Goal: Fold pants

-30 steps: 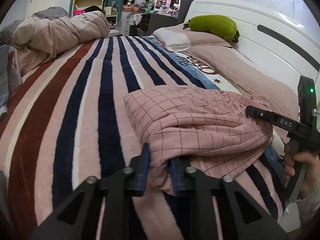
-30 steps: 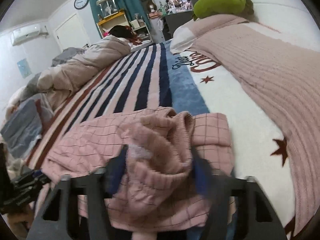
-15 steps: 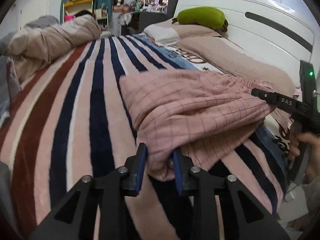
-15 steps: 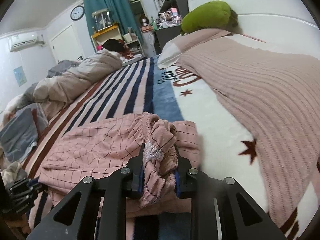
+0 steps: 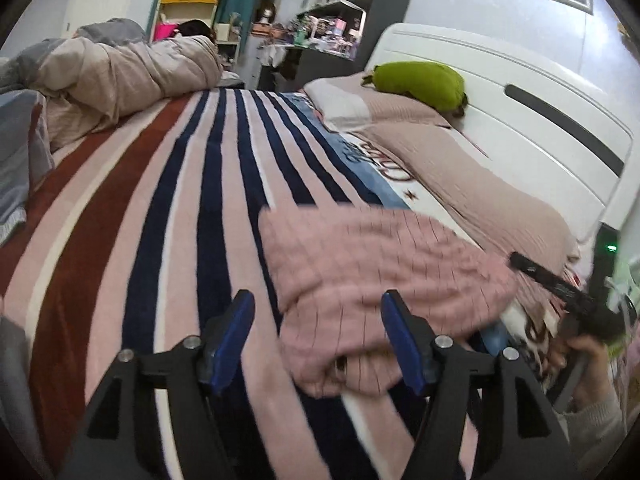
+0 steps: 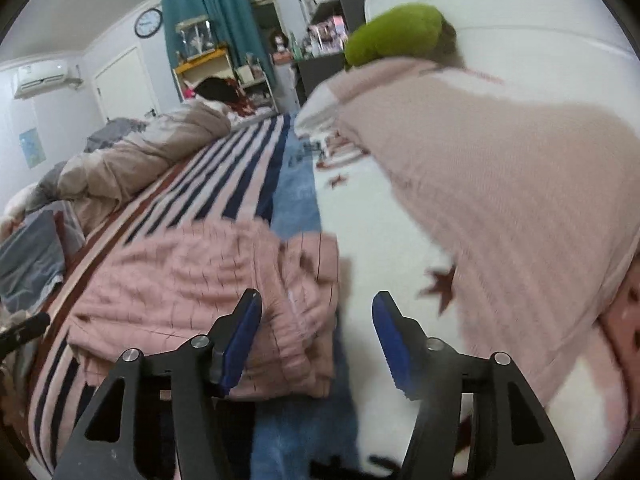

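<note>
Two tools spread wide, empty | left tool (image 5: 318,340) | right tool (image 6: 316,334) | pants (image 5: 372,280) between them

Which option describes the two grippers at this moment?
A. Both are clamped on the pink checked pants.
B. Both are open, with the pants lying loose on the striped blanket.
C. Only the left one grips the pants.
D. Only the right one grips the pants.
B: the left gripper and the right gripper both show blue pads spread wide with no cloth pinched, while the pink checked pants lie folded on the striped blanket.
</note>
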{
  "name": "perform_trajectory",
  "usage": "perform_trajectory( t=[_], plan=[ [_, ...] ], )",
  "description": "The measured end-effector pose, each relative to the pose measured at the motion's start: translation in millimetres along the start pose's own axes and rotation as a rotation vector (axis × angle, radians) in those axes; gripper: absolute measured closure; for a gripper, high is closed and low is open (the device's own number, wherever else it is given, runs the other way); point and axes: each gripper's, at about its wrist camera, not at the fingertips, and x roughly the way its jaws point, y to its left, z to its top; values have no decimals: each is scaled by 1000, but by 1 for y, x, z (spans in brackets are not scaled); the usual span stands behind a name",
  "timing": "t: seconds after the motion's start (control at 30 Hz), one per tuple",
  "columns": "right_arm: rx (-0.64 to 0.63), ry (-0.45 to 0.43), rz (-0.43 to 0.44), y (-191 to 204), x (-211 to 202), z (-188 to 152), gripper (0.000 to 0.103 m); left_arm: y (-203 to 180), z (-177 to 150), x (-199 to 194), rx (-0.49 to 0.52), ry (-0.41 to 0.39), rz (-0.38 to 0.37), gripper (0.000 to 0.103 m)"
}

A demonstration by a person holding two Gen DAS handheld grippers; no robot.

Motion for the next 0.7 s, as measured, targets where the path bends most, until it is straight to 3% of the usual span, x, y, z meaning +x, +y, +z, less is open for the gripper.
perform_trajectory(
  t=[0.1, 0.3, 0.33, 0.4, 0.43, 0.63, 0.7],
  plan=[
    [-35, 1, 78, -1, 10, 25, 49, 0, 14, 24, -14, 12, -2, 41],
    [-211, 203, 125, 25, 80, 39, 49, 2, 24, 71, -54, 89, 14, 41],
    [-226, 230, 143, 29, 88, 36, 52, 2, 24, 76, -58, 99, 21, 41],
    [-253, 264, 176, 35, 98, 28, 71, 3, 24, 81, -62, 113, 27, 41],
    [-264, 254, 178, 37, 98, 25, 86, 4, 24, 83, -67, 124, 29, 41],
    [-158, 122, 128, 17, 72, 24, 88, 2, 17, 87, -65, 165, 13, 41],
    [-136, 121, 114, 11, 66, 25, 88, 0, 14, 89, -60, 174, 7, 39]
  ],
)
